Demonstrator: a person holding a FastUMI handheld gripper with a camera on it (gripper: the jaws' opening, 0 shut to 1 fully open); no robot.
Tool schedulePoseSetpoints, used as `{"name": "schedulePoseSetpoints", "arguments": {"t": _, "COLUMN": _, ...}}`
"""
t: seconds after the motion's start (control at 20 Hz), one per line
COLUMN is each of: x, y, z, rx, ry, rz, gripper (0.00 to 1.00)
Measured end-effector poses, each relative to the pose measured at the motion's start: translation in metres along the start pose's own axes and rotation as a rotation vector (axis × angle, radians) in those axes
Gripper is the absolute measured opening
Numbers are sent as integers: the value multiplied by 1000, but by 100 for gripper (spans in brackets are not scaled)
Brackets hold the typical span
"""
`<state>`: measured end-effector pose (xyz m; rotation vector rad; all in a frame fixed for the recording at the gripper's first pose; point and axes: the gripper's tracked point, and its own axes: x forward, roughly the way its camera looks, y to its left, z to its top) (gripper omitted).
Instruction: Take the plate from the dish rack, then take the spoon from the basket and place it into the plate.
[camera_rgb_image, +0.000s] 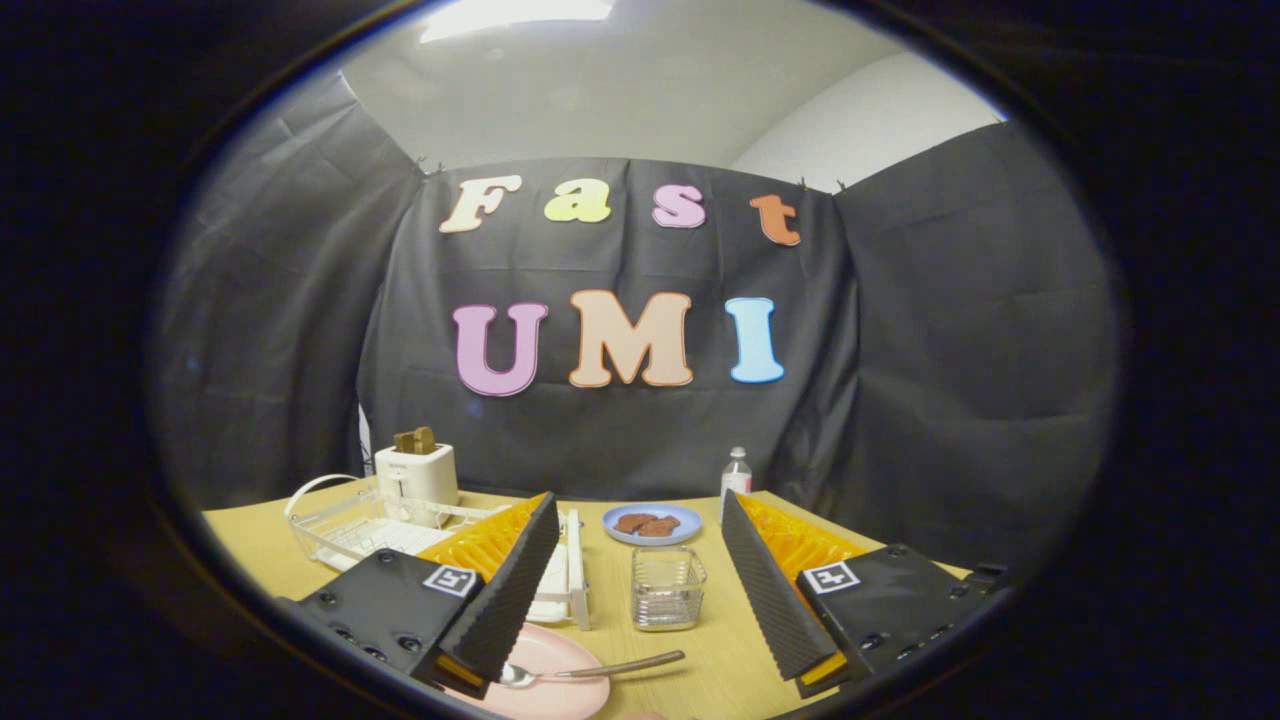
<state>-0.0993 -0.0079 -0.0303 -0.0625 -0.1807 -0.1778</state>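
- Gripper (640, 590) — fingers spread wide, holding nothing.
- Slim metal spoon (590, 670) — lies with bowl on the round pink plate (560, 690), handle overhanging; probably light, stiff, slippery; best pinched mid-handle.
- Wire mesh basket (668, 588) stands just beyond.

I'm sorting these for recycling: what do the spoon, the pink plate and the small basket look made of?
Spoon: shiny grey metal, likely steel. Plate: matte pink, probably plastic, possibly ceramic. Basket: thin wire mesh, see-through. The gripper hangs open above them.
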Motion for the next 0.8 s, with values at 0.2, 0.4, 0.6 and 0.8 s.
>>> {"name": "schedulePoseSetpoints", "arguments": {"t": 0.2, "x": -1, "y": 2, "z": -3, "rx": -3, "ry": 3, "rz": 5, "gripper": 100}}
{"name": "schedulePoseSetpoints", "arguments": {"t": 0.4, "x": -1, "y": 2, "z": -8, "rx": 3, "ry": 12, "rz": 6, "gripper": 100}}
{"name": "schedulePoseSetpoints", "arguments": {"t": 0.6, "x": 0, "y": 0, "z": -8, "rx": 14, "ry": 7, "rz": 4, "gripper": 100}}
{"name": "schedulePoseSetpoints", "arguments": {"t": 0.8, "x": -1, "y": -2, "z": -8, "rx": 13, "ry": 4, "rz": 5, "gripper": 100}}
